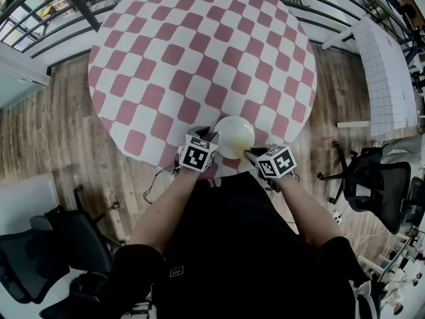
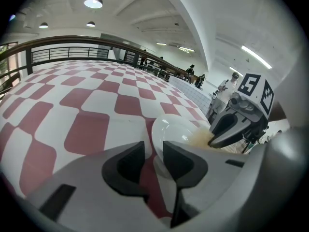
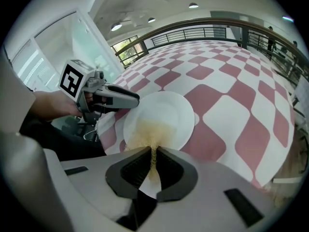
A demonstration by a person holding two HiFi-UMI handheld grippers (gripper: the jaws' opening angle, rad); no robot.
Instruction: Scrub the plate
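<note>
- Person's forearms point(image 1: 302, 208) reach over the near edge of the round checked table point(image 1: 199, 58); one gripper in each hand, both at the plate
- Right gripper point(image 3: 153, 154): jaws pressed together on a thin, yellowish scrub pad point(image 3: 152, 129); the pad's free end fans out onto the near part of the plate's face
- Left gripper point(image 2: 153, 151): jaws drawn close, with the plate's rim sitting in the narrow slot between them; reads as a pinch on the left rim, steadying it
- Plate point(image 1: 234, 135): white, round, lying close to the table's near edge, between the two grippers; a faint tan smear shows where the pad touches, the rest looks clean
- Handling, judged: glazed and stiff, so slippery under the pad and likely to skate on the cloth if not held; probably ceramic, so chip-prone at the rim and breakable if pushed off this near edge; best hold is the rim, opposite the scrubbing side, as the left gripper has it; pad is soft and limp, so pressure must come from the jaw tips
- Farther out: bare checked cloth across the table; dark railing point(image 1: 40, 35) beyond its far side
</note>
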